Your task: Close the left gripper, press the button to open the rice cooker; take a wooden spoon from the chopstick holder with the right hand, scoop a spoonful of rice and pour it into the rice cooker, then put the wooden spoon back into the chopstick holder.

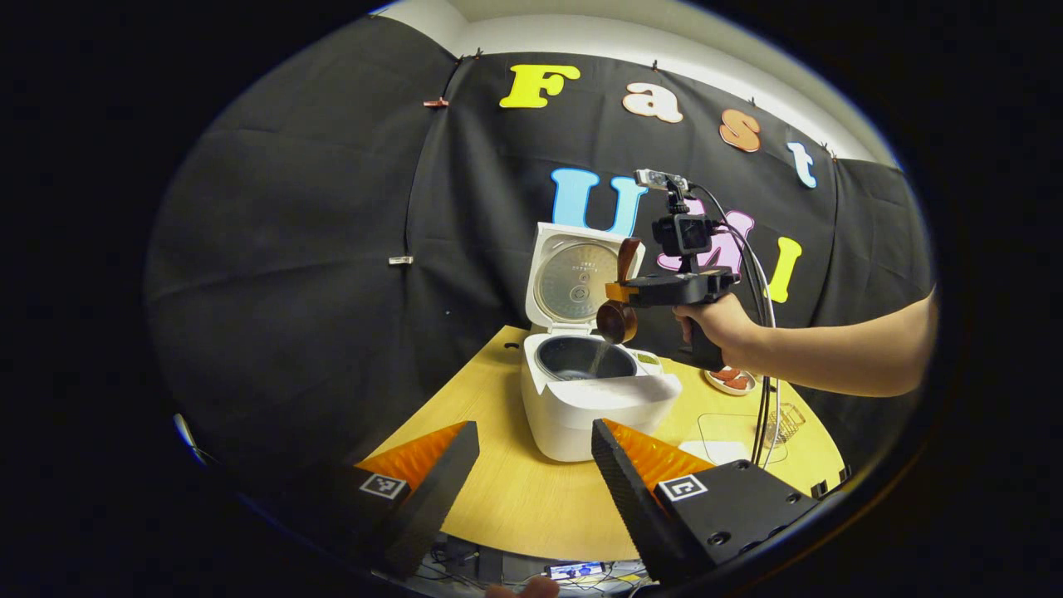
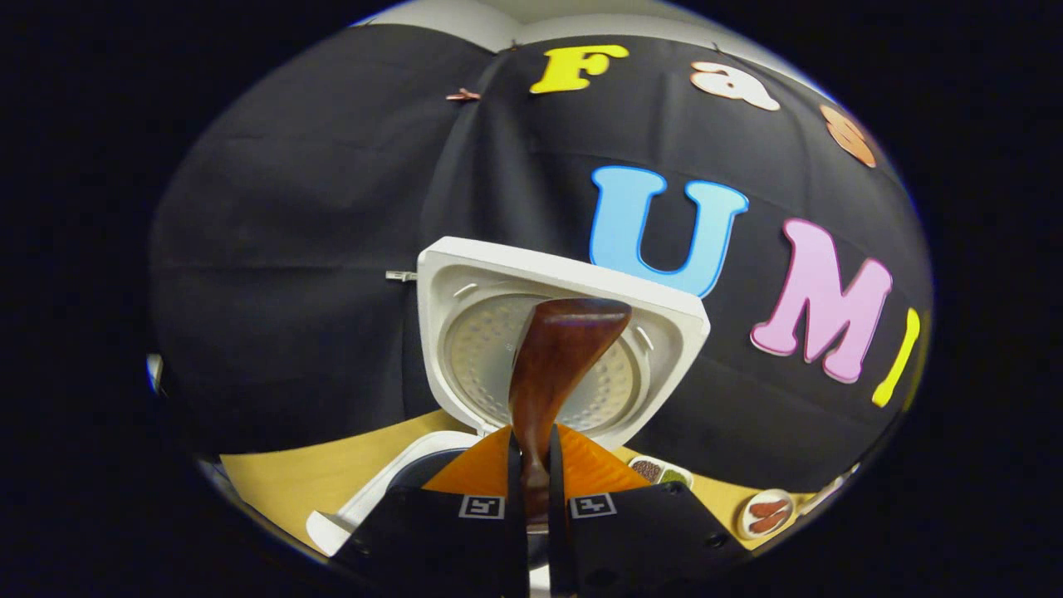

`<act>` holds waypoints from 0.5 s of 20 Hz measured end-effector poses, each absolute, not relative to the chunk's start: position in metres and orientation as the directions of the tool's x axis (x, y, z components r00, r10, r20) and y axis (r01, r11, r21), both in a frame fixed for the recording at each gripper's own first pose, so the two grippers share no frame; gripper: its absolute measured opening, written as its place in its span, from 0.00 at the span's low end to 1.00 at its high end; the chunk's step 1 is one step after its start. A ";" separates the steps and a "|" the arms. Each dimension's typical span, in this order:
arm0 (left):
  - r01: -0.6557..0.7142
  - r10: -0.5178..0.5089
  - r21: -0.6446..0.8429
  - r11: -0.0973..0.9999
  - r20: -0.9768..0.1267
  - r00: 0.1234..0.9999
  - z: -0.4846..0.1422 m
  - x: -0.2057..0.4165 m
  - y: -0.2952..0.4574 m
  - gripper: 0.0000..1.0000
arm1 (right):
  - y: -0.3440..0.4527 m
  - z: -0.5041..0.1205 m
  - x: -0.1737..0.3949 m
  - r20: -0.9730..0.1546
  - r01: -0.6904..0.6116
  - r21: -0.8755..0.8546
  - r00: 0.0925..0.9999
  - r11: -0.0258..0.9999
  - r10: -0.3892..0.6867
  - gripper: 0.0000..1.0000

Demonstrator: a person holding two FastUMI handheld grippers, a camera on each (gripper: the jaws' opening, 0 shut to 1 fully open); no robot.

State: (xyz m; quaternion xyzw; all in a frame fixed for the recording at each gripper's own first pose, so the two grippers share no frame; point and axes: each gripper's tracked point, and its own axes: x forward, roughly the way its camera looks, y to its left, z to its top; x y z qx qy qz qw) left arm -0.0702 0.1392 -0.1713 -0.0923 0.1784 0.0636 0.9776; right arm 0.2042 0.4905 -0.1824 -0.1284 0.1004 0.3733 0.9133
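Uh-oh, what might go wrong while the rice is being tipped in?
1. The wooden spoon pours near the inner pot's right edge, so grains might scatter onto the rice cooker's rim or the table.
2. The right gripper pinches only the thin handle; the spoon could twist or slip.

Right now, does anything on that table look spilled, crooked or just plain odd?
Nothing looks spilled. The dark wooden spoon, clamped in the right gripper, is tipped bowl-down over the open white rice cooker, and a thin stream of rice falls into its dark inner pot. No stray grains show on the pale wooden table.
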 end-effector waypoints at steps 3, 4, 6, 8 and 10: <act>-0.161 0.095 -0.155 0.975 -0.363 0.927 -0.174 -0.069 0.141 0.94 | 0.502 -0.183 0.189 -0.277 -0.749 -0.262 0.662 0.608 0.696 0.13; -0.162 0.095 -0.156 0.974 -0.364 0.926 -0.174 -0.068 0.142 0.94 | 0.504 -0.185 0.187 -0.277 -0.754 -0.297 0.655 0.586 0.702 0.13; -0.163 0.096 -0.159 0.974 -0.363 0.927 -0.175 -0.069 0.142 0.94 | 0.509 -0.189 0.179 -0.283 -0.763 -0.357 0.638 0.539 0.716 0.13; -0.164 0.095 -0.161 0.973 -0.365 0.926 -0.177 -0.069 0.142 0.94 | 0.511 -0.194 0.171 -0.293 -0.768 -0.415 0.620 0.487 0.728 0.13; -0.166 0.095 -0.165 0.972 -0.370 0.924 -0.180 -0.070 0.141 0.94 | 0.512 -0.197 0.169 -0.296 -0.760 -0.464 0.616 0.454 0.730 0.13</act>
